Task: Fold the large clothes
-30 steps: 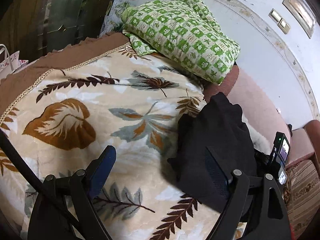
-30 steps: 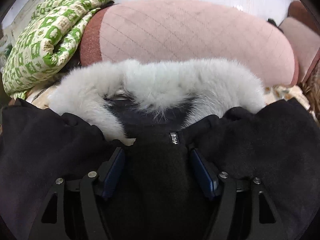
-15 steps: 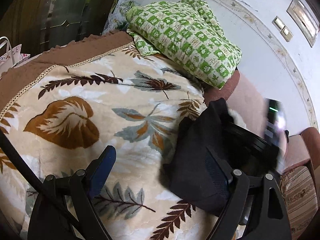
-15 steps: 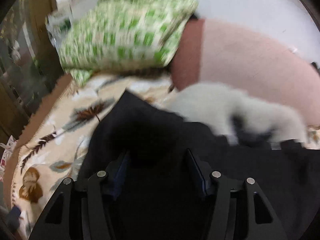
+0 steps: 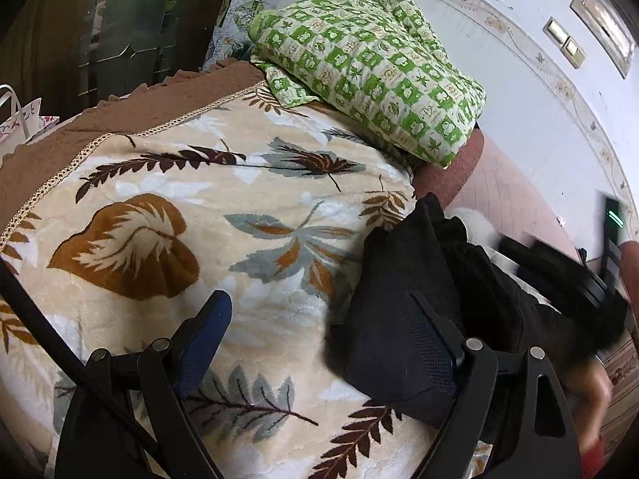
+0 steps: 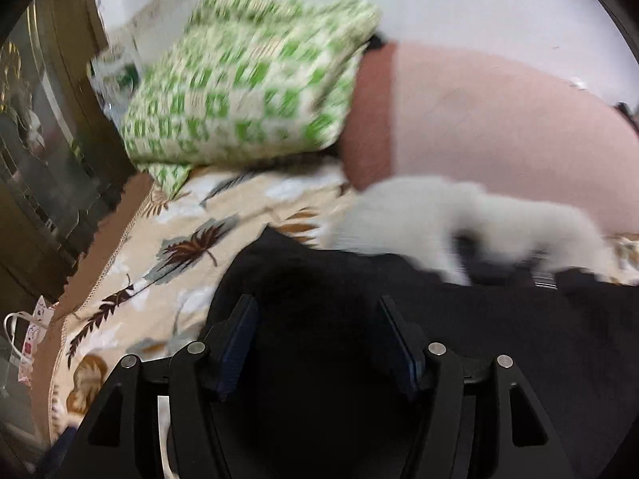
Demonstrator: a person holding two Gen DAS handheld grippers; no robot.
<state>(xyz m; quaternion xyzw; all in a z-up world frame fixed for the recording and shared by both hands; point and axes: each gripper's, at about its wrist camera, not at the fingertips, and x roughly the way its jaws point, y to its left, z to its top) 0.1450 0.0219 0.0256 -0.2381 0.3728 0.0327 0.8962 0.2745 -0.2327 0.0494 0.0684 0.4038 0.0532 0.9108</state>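
My right gripper (image 6: 315, 343), jaws just eased slightly apart around bunched cloth, sits on the black fur-collared coat (image 6: 399, 319), whose length runs rightward from my spread, empty left gripper (image 5: 319, 343).

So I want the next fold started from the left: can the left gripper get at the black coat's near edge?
Probably yes: the left gripper is open, the black coat lies by its right finger, nothing between.
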